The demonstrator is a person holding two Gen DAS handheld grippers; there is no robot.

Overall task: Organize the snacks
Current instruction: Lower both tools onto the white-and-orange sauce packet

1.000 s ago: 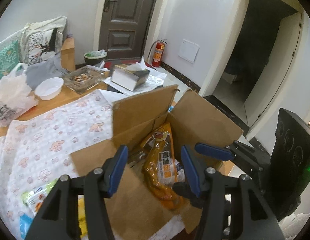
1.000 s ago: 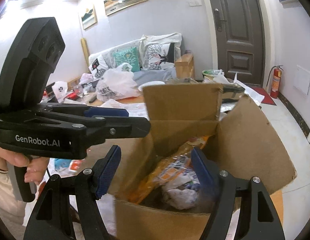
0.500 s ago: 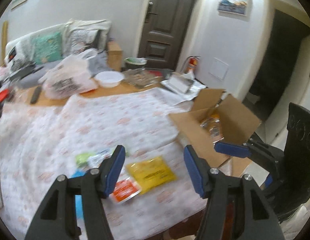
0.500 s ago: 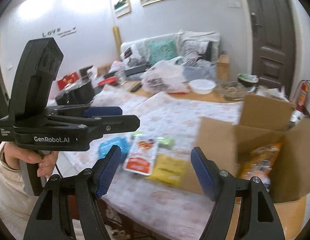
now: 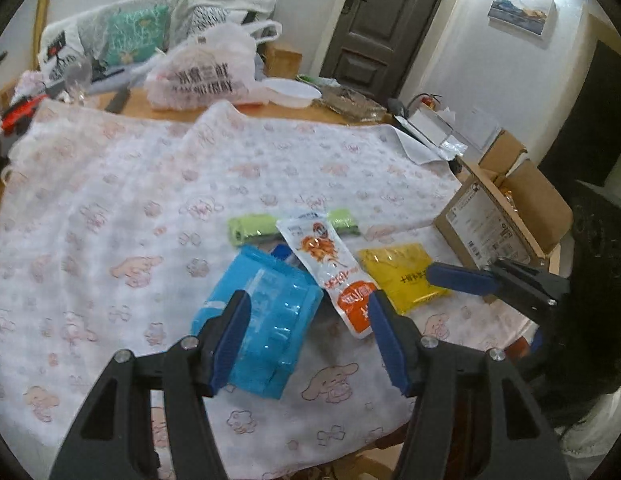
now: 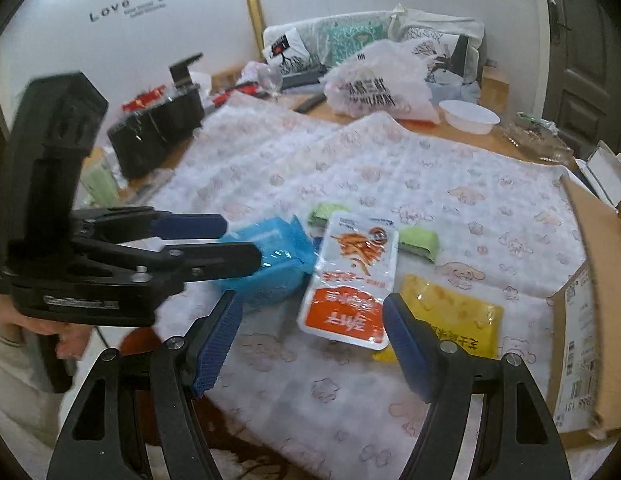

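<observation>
Several snack packs lie together on the patterned cloth: a blue pack [image 5: 266, 312] [image 6: 270, 264], a white-and-orange pouch [image 5: 334, 272] [image 6: 350, 284], a yellow pouch [image 5: 402, 276] [image 6: 450, 320] and a green pack [image 5: 254, 228] [image 6: 418, 240]. The open cardboard box [image 5: 494, 220] [image 6: 586, 320] stands to their right with an orange snack inside. My left gripper [image 5: 306, 332] is open and empty above the blue pack; it also shows in the right wrist view [image 6: 238, 240]. My right gripper [image 6: 310, 336] is open and empty over the white-and-orange pouch; one of its fingers [image 5: 458, 280] shows over the yellow pouch.
A white plastic bag [image 5: 202, 76], a white bowl [image 5: 290, 92] and a glass tray [image 5: 350, 100] stand at the back of the table. A black case [image 6: 154, 132] sits at the left edge. Cushions line the sofa behind.
Both grippers have swung left, away from the cardboard box, and lowered toward the snack packs on the cloth. Both stay open and empty.
</observation>
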